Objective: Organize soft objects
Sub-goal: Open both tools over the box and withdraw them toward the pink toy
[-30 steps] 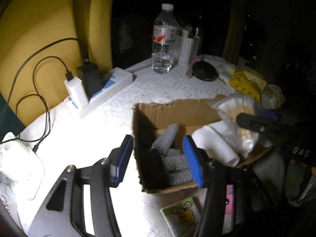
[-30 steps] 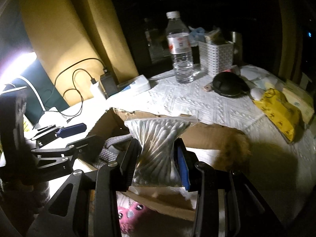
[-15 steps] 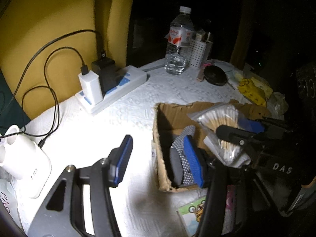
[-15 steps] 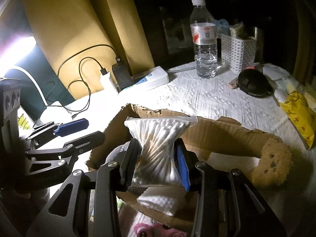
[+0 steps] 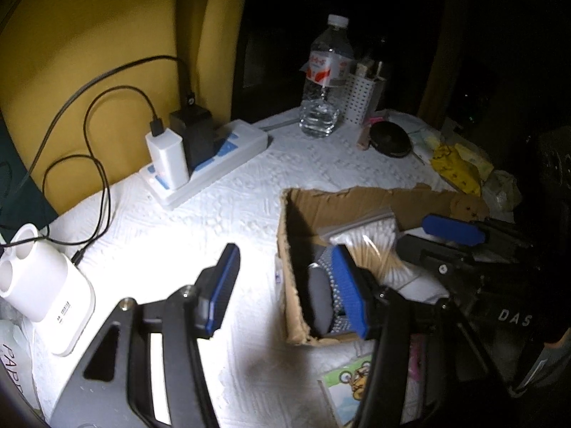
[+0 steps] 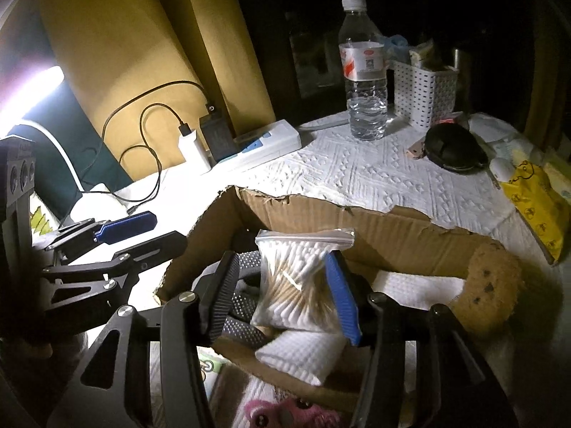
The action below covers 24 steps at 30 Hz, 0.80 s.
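Your right claw [image 6: 282,296] is opening over the cardboard box [image 6: 374,224], with the bag of cotton swabs [image 6: 296,278] between its jaws: the blue pad touches the bag's right side, the dark pad stands clear on its left. The bag stands roughly upright, zip edge up, its base on the folded white cloth [image 6: 303,353] inside the box. Your left claw [image 5: 285,285] hangs apart and empty above the counter [image 5: 214,221], straddling the box's left wall, farther from the bag.

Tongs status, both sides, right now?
Left tongs: open, holding nothing.
Right tongs: jaws opening around the bag of cotton swabs, which sits in the cardboard box; no longer pinched.
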Tool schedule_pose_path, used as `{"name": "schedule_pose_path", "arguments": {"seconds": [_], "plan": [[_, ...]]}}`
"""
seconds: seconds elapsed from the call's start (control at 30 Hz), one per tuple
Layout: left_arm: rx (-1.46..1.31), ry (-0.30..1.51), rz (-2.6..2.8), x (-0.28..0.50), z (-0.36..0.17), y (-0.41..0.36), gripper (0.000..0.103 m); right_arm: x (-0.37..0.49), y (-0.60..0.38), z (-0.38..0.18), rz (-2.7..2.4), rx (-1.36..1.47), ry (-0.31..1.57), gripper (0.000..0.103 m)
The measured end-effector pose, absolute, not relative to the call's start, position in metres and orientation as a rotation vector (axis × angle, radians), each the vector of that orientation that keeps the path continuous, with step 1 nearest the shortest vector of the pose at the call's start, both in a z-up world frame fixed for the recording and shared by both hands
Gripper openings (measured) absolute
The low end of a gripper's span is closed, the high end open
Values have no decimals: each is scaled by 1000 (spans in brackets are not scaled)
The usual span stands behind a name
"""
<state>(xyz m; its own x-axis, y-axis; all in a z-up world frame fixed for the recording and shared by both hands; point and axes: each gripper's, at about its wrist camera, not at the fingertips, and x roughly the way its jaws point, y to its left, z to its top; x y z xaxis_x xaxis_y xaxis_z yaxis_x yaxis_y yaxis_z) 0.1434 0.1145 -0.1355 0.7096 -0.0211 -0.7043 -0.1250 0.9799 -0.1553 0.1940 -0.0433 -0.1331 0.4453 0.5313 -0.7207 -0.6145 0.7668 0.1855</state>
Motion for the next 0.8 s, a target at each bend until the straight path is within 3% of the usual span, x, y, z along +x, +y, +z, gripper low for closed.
{"name": "schedule_pose_path", "arguments": {"seconds": [0.8], "plan": [[-133, 774, -55, 105, -117, 59, 55, 141, -104, -112, 598, -67, 816, 54]]}}
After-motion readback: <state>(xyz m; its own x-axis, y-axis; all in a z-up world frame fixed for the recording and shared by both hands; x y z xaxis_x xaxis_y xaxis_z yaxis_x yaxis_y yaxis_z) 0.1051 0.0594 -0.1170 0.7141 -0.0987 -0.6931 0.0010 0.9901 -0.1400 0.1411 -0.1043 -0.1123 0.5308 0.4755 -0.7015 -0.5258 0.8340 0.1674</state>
